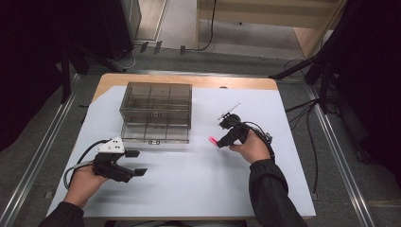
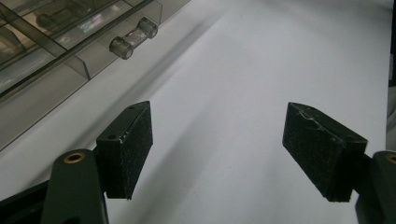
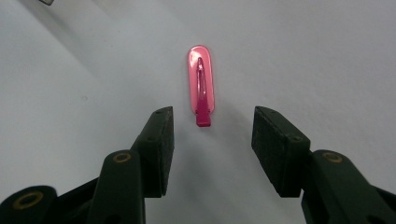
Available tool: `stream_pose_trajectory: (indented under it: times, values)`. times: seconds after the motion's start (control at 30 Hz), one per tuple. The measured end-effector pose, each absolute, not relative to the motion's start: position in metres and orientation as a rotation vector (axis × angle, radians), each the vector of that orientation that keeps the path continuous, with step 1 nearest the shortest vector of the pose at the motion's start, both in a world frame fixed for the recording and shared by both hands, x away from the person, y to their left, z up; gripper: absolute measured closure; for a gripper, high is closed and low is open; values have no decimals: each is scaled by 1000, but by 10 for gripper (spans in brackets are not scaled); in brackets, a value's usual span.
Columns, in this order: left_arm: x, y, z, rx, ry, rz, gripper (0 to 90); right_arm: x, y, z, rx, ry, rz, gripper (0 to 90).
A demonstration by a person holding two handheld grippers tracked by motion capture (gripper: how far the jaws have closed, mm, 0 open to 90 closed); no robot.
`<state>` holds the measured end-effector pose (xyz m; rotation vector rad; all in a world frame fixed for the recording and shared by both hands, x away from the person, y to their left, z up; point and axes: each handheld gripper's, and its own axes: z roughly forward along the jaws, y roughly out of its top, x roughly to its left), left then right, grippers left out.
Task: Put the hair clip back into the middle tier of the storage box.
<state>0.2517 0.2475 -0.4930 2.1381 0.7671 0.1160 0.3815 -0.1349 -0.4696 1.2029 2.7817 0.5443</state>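
Observation:
A pink hair clip (image 3: 201, 84) lies flat on the white sheet, also seen as a pink speck (image 1: 213, 140) in the high view. My right gripper (image 3: 212, 135) points at it with its jaws open, the clip's near end just ahead of the gap and nothing between the pads. In the high view that right gripper (image 1: 221, 143) sits right of the clip, held by a hand. My left gripper (image 1: 137, 163) rests at the lower left, jaws wide open; the left gripper (image 2: 219, 149) has only bare sheet between its pads.
A smoky clear compartment box (image 1: 156, 111) stands at the back left of the white sheet (image 1: 198, 179), its latch handle (image 2: 133, 38) near my left gripper. A thin metal piece (image 1: 230, 109) lies behind the right hand. Cables trail from both grippers.

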Motion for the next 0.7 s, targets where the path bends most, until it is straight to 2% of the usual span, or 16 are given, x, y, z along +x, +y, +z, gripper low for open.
stream_pose_trajectory:
  times: [0.7]
  values:
    - [244,255,-494,2129,799,123,253,392,-108,-484,1120,2828,393,507]
